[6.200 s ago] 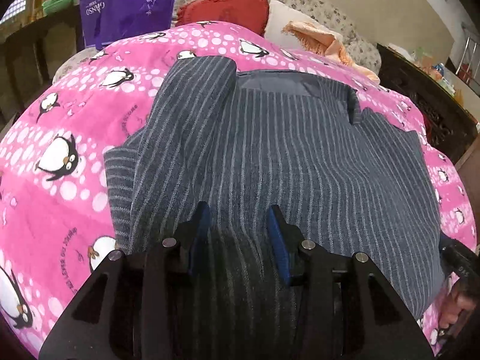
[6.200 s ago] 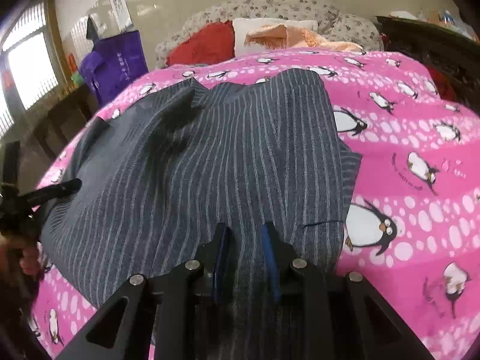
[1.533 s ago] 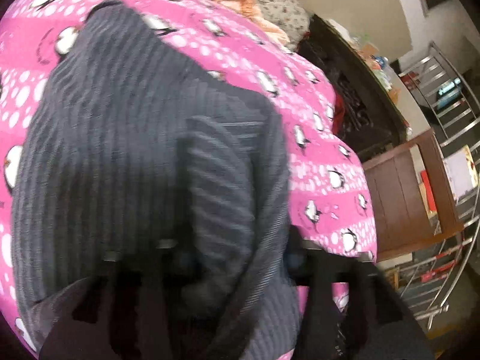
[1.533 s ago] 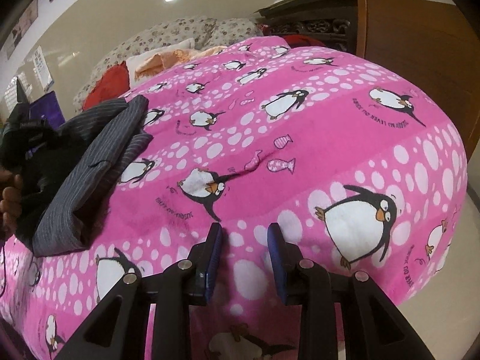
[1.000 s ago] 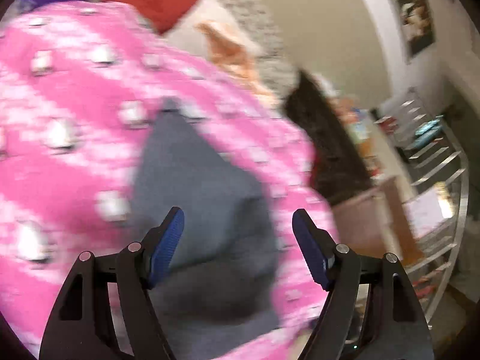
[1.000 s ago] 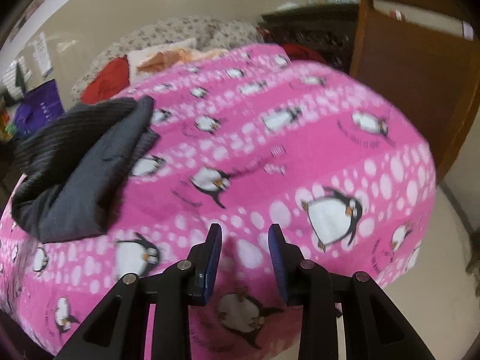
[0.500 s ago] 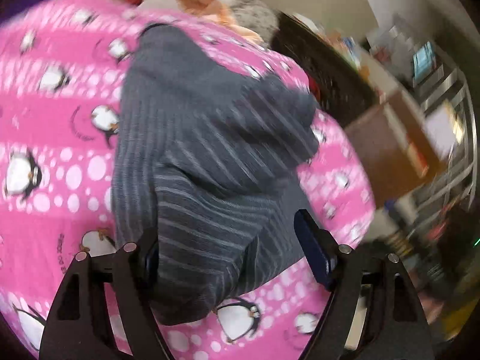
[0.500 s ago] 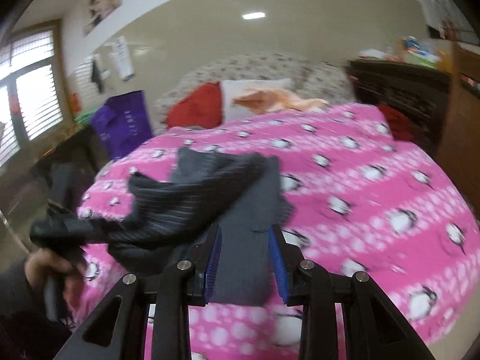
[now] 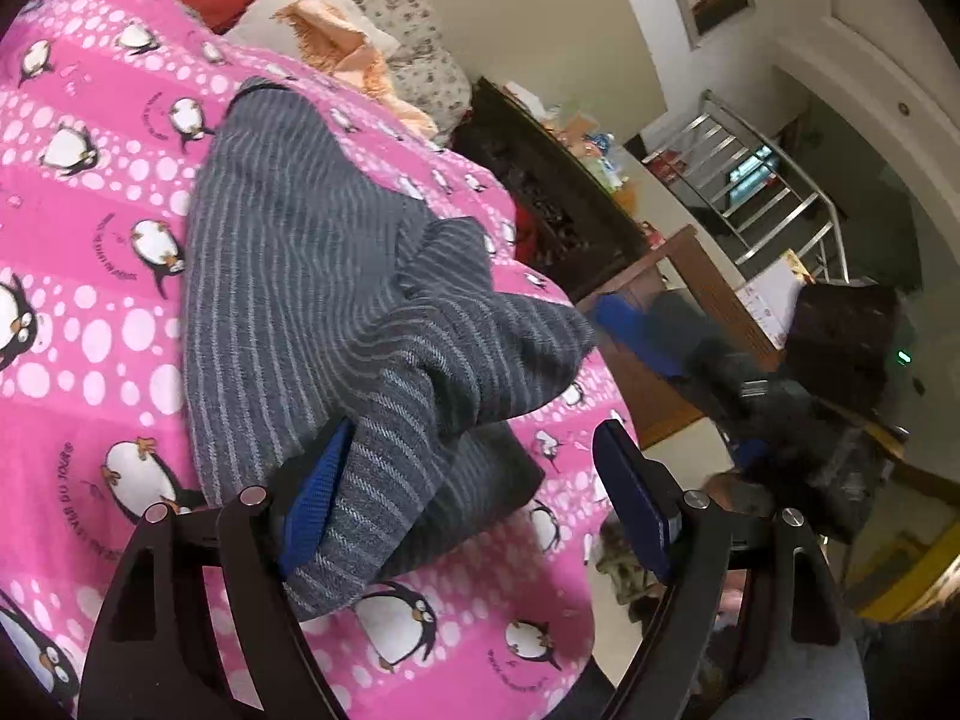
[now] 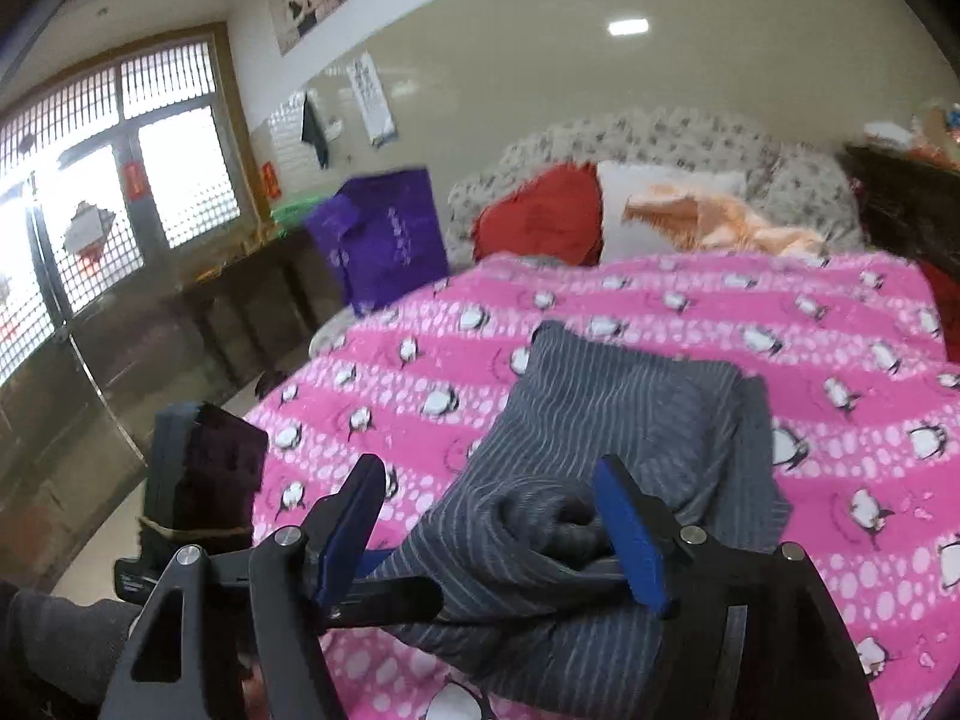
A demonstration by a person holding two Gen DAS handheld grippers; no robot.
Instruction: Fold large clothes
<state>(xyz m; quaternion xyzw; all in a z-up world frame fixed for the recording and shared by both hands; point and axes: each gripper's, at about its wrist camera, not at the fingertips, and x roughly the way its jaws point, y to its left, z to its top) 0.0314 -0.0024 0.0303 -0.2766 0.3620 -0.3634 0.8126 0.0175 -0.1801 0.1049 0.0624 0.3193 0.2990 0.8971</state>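
Grey pinstriped garment (image 9: 312, 276) now sits bunched on your pink penguin-print blanket (image 9: 90, 312), no longer flat, both your left gripper (image 9: 474, 498) and right gripper (image 10: 492, 534) gaping, gripping nothing, so regrasp.

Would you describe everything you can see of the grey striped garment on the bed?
The grey striped garment is dark grey cloth with thin pale stripes, woven-looking and fairly thick. It lies in a bunched, partly folded heap on the pink penguin blanket, with loose layers humped up at the near end rather than flat. The left gripper is open with one blue pad against a fold. The right gripper is open too, its jaws spread around the near bunch.
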